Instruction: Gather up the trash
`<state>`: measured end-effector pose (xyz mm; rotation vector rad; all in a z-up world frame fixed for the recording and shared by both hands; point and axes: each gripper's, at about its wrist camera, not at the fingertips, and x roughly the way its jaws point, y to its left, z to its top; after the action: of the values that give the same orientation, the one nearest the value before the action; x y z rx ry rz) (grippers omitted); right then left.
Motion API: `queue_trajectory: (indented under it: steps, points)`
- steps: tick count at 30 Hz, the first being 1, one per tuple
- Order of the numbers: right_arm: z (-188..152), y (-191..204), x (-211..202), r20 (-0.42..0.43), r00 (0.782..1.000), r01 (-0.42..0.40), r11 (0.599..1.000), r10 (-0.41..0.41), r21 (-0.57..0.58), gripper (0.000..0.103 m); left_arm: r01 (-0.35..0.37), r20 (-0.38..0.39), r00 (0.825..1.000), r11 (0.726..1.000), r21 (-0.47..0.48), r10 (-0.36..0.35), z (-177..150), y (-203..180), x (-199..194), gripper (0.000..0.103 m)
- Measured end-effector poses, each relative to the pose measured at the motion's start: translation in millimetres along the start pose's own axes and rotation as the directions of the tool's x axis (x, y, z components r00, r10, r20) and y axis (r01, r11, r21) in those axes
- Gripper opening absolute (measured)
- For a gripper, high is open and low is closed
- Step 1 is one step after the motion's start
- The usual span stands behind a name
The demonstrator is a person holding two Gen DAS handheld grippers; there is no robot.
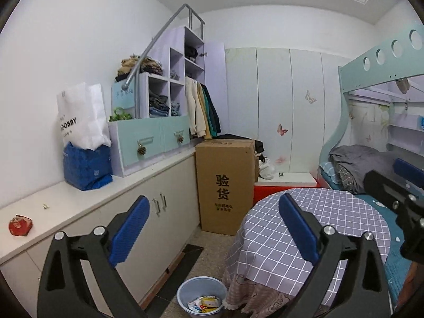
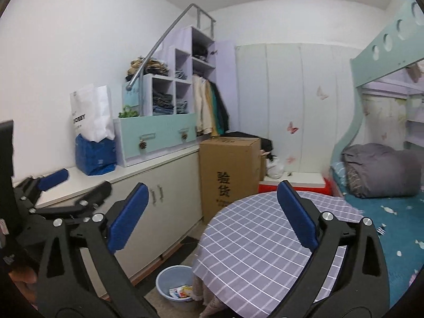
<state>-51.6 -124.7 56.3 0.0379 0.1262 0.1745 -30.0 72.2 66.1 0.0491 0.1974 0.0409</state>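
Left wrist view. Left tool (image 1: 212, 229) held wide open, nothing between its blue pads (image 1: 129, 226), raised above the blue bin (image 1: 202, 298). Bin on the floor, just beside the round table's hanging cloth, with paper and wrapper scraps (image 1: 205, 303) lying inside. Round tabletop (image 1: 341, 217) under a grey checked cloth, right of the bin and higher. Crumpled red wrapper (image 1: 20, 225) on the white cabinet top (image 1: 79, 204), far left of the bin and well apart from it; a small pale scrap (image 1: 46, 206) near it on the same surface. Blue bag (image 1: 87, 165) and white paper bag (image 1: 82, 116) further back along that cabinet top. Tall cardboard box (image 1: 225, 185) on the floor behind the bin. Right tool (image 1: 397, 182) seen at the right edge, above the bed (image 1: 376, 201); opening not clear from here.

Right wrist view. Right tool (image 2: 212, 229) spread wide, gripping nothing, over the checked tabletop (image 2: 254, 238). Bin (image 2: 172, 283) low and left of the tabletop, partly hidden under the cloth edge, scraps (image 2: 181, 291) visible inside. Left tool (image 2: 76, 182) at the left edge, fingers parted, in front of the cabinet top (image 2: 87, 182). Cardboard box (image 2: 230, 175) behind the bin.
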Motion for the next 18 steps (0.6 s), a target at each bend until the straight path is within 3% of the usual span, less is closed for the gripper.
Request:
queue_trajectory:
  steps: [7, 18]
  points:
    - [-18.4, -5.4, -16.9, 0.011, 0.998, 0.064, 0.998, -0.064, 0.016, 0.096, 0.013, 0.027, 1.0, 1.0, 0.002, -0.013, -7.7, -6.5, -22.1, 0.097]
    - [-39.1, -12.1, -11.9, -0.047, 0.997, 0.062, 0.997, -0.06, 0.042, 0.097, 0.009, 0.007, 1.0, 1.0, 0.023, -0.009, -17.7, -11.5, -19.6, 0.098]
